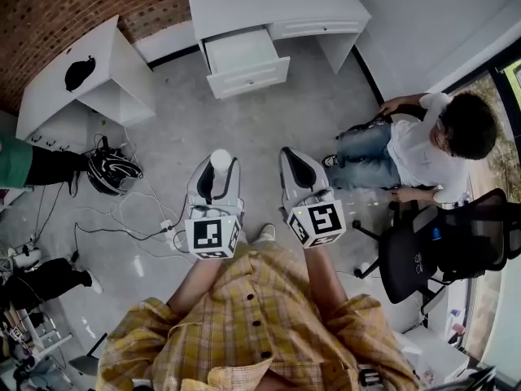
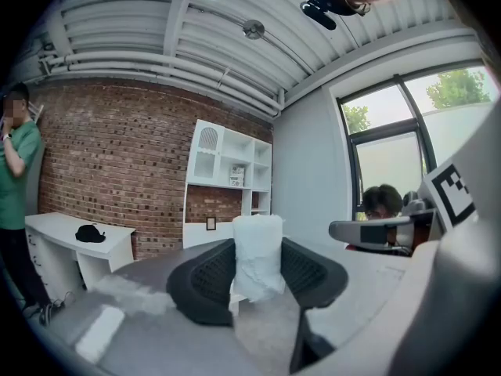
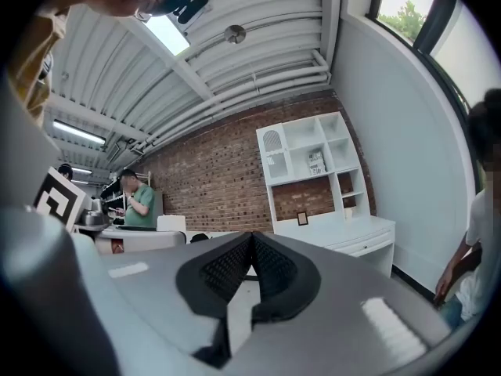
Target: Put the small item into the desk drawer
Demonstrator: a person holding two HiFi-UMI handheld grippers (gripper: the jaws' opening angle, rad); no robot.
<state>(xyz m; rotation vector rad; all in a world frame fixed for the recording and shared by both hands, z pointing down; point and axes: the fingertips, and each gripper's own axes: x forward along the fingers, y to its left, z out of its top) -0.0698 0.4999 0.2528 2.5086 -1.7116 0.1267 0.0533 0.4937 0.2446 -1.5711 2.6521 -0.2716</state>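
Left tongs [image 2: 257, 271] grip a white roll [image 2: 258, 245], right tongs [image 3: 250, 269] clenched together; only the head view shows the open drawer [image 1: 251, 78]

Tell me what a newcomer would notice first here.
First comes the white roll, clamped in the left tool at the centre of the head view. Ahead, the drawer of the white desk stands pulled open. A person sits at the right, and the right tool is shut and empty.
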